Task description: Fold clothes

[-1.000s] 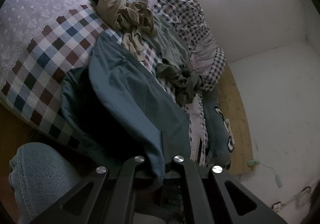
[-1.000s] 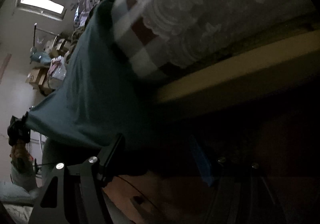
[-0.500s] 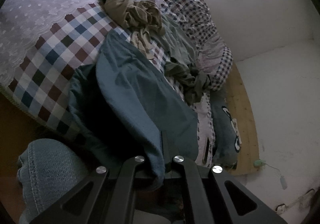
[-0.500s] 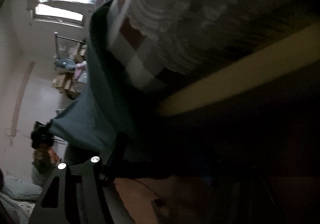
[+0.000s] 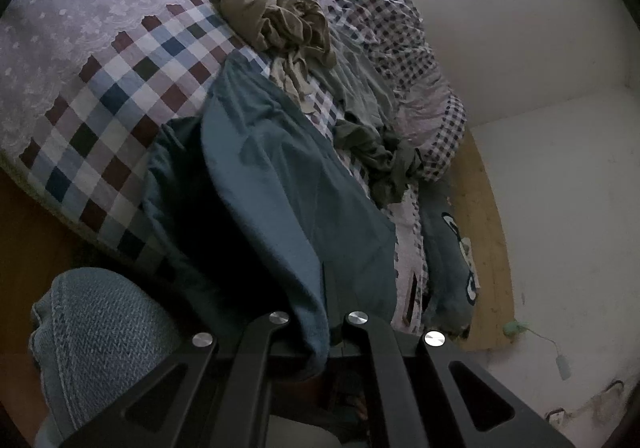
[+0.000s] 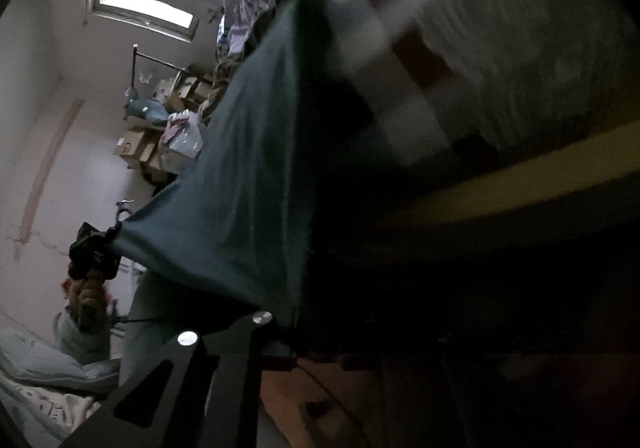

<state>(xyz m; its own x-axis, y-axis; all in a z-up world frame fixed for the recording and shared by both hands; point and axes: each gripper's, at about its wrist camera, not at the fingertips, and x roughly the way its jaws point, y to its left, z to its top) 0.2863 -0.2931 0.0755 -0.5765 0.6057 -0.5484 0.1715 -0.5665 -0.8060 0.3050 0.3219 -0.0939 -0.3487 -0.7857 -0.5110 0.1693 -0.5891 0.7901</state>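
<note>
A teal garment [image 5: 280,176] hangs over the edge of the checked bed [image 5: 120,88]. My left gripper [image 5: 326,296] is shut on its hem at the bottom of the left wrist view. In the right wrist view the same garment [image 6: 240,176] stretches taut between the left gripper [image 6: 94,248], held in a hand, and my right gripper [image 6: 290,330]. The right jaws are closing on the garment's lower edge. One finger [image 6: 240,340] shows; the other is lost in the dark.
Crumpled tan clothes [image 5: 280,16] and a dark green garment [image 5: 376,156] lie further up the bed. A blue plush cushion [image 5: 444,268] rests by the wooden frame. A knee in jeans [image 5: 92,336] is at lower left. Boxes and bags [image 6: 160,136] stand by the far wall.
The right jaws have come together on the teal garment's edge, and that gripper has risen and tilted, pulling the cloth taut. The left gripper stays shut on the hem.
</note>
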